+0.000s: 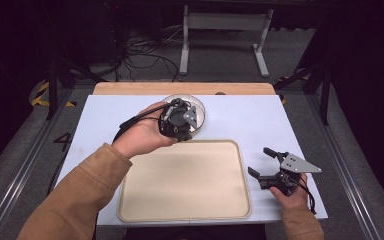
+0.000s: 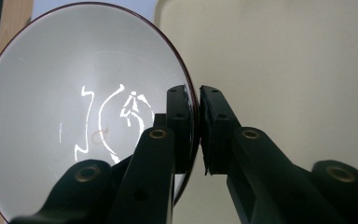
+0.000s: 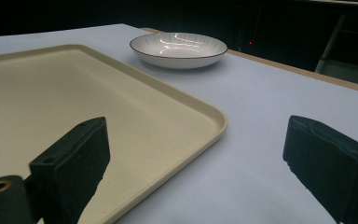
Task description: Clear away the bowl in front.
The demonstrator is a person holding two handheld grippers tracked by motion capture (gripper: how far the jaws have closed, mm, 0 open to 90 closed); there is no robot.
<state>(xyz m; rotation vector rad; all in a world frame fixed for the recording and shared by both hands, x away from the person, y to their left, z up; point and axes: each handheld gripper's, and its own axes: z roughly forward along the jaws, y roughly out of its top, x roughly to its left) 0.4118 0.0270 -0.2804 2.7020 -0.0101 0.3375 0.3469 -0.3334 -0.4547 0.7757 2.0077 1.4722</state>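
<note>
Black jaws of the left tongs (image 2: 199, 135) fill the bottom of the left gripper view, clenched on the dark rim of the white bowl (image 2: 74, 116); one pad sits inside the rim, the other outside it, and the thin wall is pinched between them; glare makes bright squiggles on the bowl's glossy inside. From above, the left tongs (image 1: 180, 131) sit over the near edge of the bowl (image 1: 200, 107) (most of it is hidden under the hand and tool), which lies at the far side of the counter (image 1: 260, 115), just beyond the far edge of the cream tray (image 1: 180, 182); whether the bowl rests flat or is tipped I cannot tell. Right tongs (image 1: 264, 161) are released, jaws spread wide with nothing between them, held beside the tray's right edge over the pale sheet; in the right gripper view their jaws (image 3: 196, 158) frame the tray's (image 3: 74, 102) rounded corner, with the bowl (image 3: 178, 49) well beyond, sitting level on the counter (image 3: 261, 116).
</note>
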